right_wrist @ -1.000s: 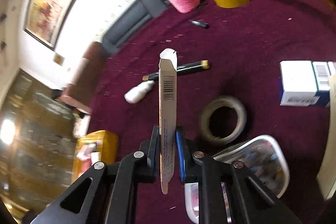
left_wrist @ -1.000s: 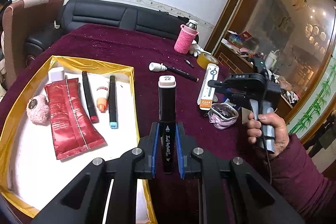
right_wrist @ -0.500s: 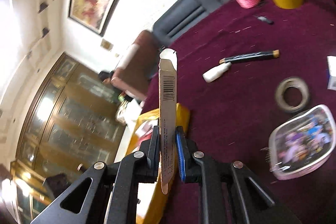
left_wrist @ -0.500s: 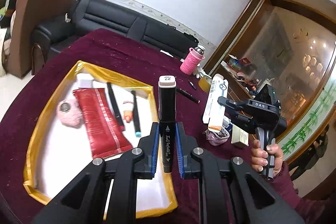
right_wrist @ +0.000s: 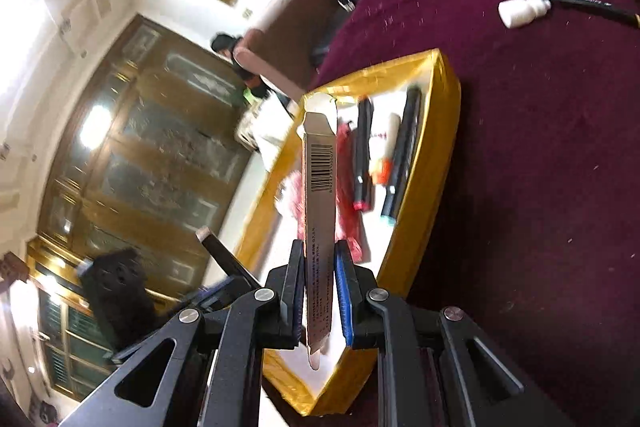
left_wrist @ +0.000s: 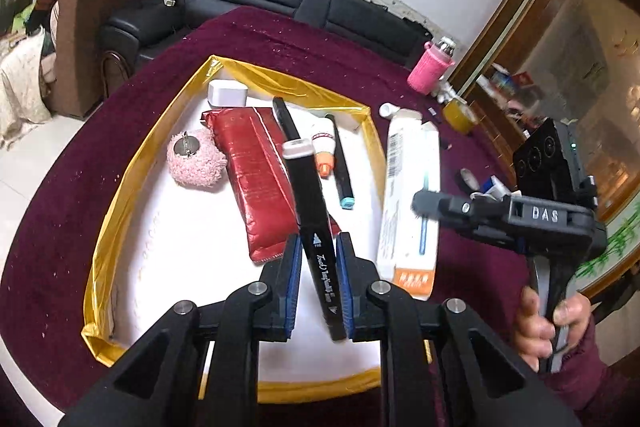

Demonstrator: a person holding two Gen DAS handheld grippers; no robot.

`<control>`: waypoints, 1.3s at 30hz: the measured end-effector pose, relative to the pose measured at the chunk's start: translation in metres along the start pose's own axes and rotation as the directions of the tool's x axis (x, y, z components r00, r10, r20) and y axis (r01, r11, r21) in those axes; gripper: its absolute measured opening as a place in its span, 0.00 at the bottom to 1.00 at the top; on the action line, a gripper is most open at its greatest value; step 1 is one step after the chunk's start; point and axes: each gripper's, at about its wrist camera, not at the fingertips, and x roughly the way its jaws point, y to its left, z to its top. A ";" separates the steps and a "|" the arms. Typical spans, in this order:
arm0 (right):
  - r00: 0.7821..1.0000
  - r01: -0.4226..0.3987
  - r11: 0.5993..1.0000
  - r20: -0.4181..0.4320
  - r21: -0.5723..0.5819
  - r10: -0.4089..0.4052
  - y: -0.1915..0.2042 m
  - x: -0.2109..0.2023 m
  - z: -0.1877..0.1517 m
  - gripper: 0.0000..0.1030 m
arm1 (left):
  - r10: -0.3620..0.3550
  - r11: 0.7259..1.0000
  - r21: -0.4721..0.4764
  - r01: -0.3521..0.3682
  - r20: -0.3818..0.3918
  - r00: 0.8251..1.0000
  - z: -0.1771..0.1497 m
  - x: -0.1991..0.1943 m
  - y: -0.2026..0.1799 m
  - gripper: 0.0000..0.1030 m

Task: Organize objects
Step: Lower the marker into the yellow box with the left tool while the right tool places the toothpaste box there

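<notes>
A gold-edged tray (left_wrist: 120,187) with a white floor lies on the maroon tablecloth. It holds a red pouch (left_wrist: 256,171), a pink fluffy ball (left_wrist: 196,159), a white box (left_wrist: 227,93), two markers and a glue tube (left_wrist: 323,151). My left gripper (left_wrist: 318,263) holds a black marker (left_wrist: 310,195) above the tray; its jaws stand slightly apart, the marker tilted between them. My right gripper (right_wrist: 318,279) holds a flat white packet (right_wrist: 319,187) with a barcode over the tray's right edge (right_wrist: 436,155); the packet (left_wrist: 408,195) also shows in the left wrist view.
On the cloth beyond the tray lie a small white bottle (right_wrist: 520,11) and a black pen (right_wrist: 588,5). A pink-sleeved bottle (left_wrist: 430,69), yellow tape (left_wrist: 458,113) and a tape roll (left_wrist: 468,179) stand at the right. A sofa and armchair stand behind the table.
Both grippers have moved over the tray with their objects. The left jaws have loosened and the black marker now tilts between them. The right gripper swung left from the open cloth toward the tray.
</notes>
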 end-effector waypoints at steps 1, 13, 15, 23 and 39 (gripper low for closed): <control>1.000 0.005 1.000 -0.011 -0.002 -0.005 0.000 0.006 -0.001 0.16 | -0.001 1.000 -0.006 0.001 -0.016 1.000 0.001 0.006 0.001 0.17; 0.994 0.103 0.994 -0.034 -0.047 -0.105 0.007 0.024 -0.015 0.19 | 0.094 0.995 0.050 -0.091 -0.064 0.994 -0.009 0.032 -0.007 0.14; 0.992 0.119 0.991 -0.026 -0.055 -0.120 0.009 0.023 -0.016 0.19 | 0.104 0.993 0.057 -0.102 -0.039 0.994 -0.009 0.025 -0.009 0.32; 0.995 0.096 0.995 0.002 -0.027 -0.096 0.009 0.005 -0.022 0.27 | 0.126 0.992 0.005 -0.126 0.027 0.992 -0.006 0.005 -0.007 0.64; 0.803 0.508 0.861 0.379 -0.033 -0.459 -0.001 -0.194 -0.042 0.80 | -0.043 0.998 0.061 0.033 0.167 0.985 0.000 -0.059 -0.053 0.74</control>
